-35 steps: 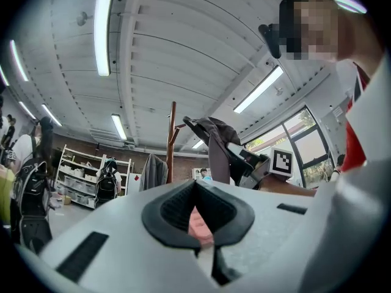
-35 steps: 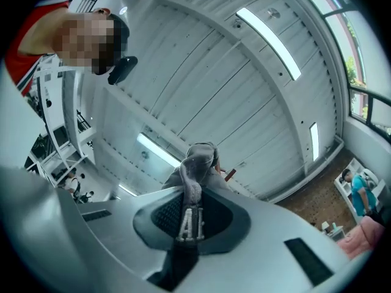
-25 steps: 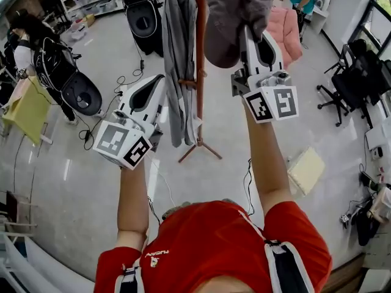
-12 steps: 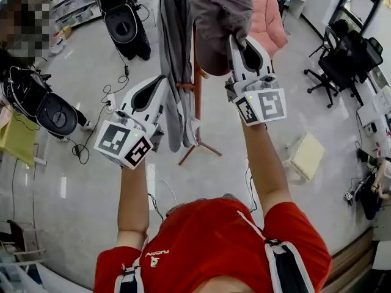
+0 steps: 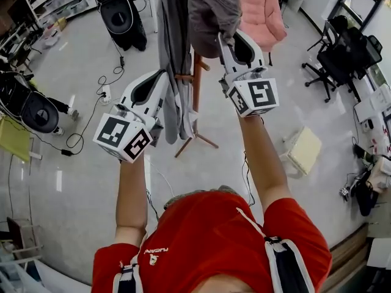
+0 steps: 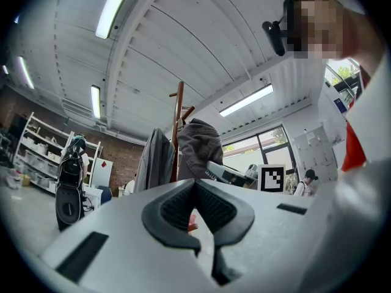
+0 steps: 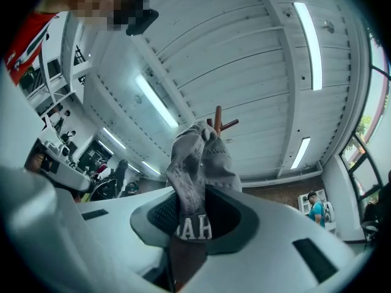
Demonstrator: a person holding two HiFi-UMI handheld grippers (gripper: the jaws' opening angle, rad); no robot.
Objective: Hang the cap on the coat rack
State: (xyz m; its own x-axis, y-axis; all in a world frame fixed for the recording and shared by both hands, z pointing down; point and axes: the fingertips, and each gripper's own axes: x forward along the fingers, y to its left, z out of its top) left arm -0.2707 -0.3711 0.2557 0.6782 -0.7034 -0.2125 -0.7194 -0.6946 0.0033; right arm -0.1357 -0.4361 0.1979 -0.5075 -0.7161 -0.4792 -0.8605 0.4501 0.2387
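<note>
Grey glossy floor [image 5: 79,170] far below. Your right gripper [image 5: 228,41] fingers are opening round cap [image 5: 211,11] on rack [image 5: 197,84]. Left gripper [image 5: 162,78] fingers clenched, empty.

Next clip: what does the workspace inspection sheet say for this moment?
Surface: glossy grey floor; no table.
Job's things: cap draped at top of coat rack, beside a hanging jacket.
Clutter: beige pad on floor.
Grippers: left gripper shut, empty; right gripper jaws opening, cap between them.
Cables: black cable across floor.
Surroundings: pink chair, golf bag, office chair.
</note>
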